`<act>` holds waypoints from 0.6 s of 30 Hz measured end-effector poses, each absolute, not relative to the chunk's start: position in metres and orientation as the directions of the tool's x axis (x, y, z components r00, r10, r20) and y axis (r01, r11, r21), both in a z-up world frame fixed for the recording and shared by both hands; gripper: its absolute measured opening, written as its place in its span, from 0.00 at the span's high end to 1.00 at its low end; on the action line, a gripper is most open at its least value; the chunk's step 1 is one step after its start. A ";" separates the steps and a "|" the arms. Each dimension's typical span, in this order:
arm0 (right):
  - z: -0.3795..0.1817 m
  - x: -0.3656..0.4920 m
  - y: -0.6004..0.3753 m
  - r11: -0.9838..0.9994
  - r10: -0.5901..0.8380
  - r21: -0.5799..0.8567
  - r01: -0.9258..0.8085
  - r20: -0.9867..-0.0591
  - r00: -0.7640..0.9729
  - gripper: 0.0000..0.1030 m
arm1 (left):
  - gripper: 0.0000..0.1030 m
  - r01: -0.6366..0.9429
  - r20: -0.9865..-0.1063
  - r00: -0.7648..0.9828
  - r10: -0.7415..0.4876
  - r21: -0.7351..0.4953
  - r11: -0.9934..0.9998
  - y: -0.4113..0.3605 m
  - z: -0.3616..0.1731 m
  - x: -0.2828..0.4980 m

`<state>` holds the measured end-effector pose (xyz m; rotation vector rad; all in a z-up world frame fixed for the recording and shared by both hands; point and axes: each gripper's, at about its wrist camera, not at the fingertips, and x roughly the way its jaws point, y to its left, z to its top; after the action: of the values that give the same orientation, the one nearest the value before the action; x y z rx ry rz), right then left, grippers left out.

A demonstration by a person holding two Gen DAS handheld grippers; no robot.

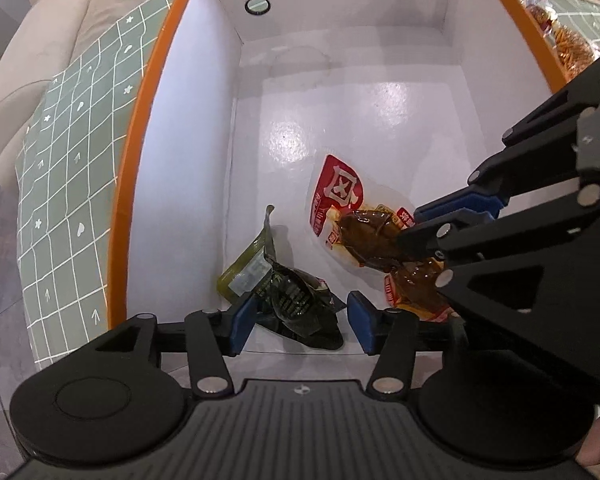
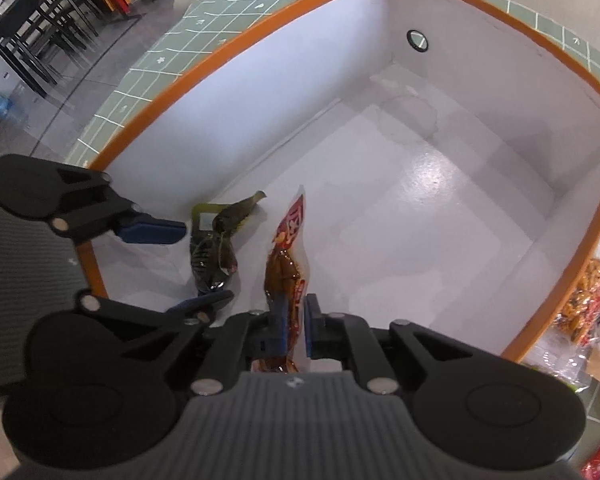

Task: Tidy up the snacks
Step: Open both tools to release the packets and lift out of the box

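A white box with an orange rim point(image 1: 140, 128) point(image 2: 260, 28) fills both views. On its floor near the left wall lies a crumpled dark green snack packet point(image 1: 292, 296) point(image 2: 212, 252). My left gripper point(image 1: 300, 322) point(image 2: 180, 268) straddles it, open, with a gap at the right pad. A clear packet with a red label and brown contents point(image 1: 340, 200) point(image 2: 288, 248) stands on edge over the box floor. My right gripper point(image 2: 295, 328) point(image 1: 428, 228) is shut on its lower end, jaws nearly together.
More snack bags point(image 1: 568, 44) point(image 2: 584, 300) lie outside the box on the right, on a green grid tablecloth point(image 1: 68, 160). A beige sofa point(image 1: 52, 40) is beyond the table's left side. Dark chairs point(image 2: 40, 32) stand farther off.
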<state>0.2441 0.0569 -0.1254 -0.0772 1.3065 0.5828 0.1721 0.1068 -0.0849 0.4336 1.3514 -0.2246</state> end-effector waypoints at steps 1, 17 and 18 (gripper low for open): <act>-0.125 0.243 0.056 0.856 0.357 0.262 -0.446 -0.923 0.144 0.91 | 0.39 0.400 -0.972 0.219 0.086 0.170 0.901 0.107 -0.082 0.171; -0.060 0.210 0.018 0.875 0.346 0.155 -0.459 -0.863 0.369 0.50 | 0.36 0.256 -0.892 0.451 0.039 0.171 0.951 0.107 -0.018 0.135; -0.055 0.207 0.013 0.879 0.342 0.142 -0.455 -0.853 0.395 0.50 | 0.36 0.239 -0.878 0.478 0.038 0.171 0.956 0.105 -0.012 0.131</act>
<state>0.2068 0.0127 -0.0551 -0.1210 1.0500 0.5067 0.1308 0.1048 -0.0122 0.2877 1.0693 -0.1253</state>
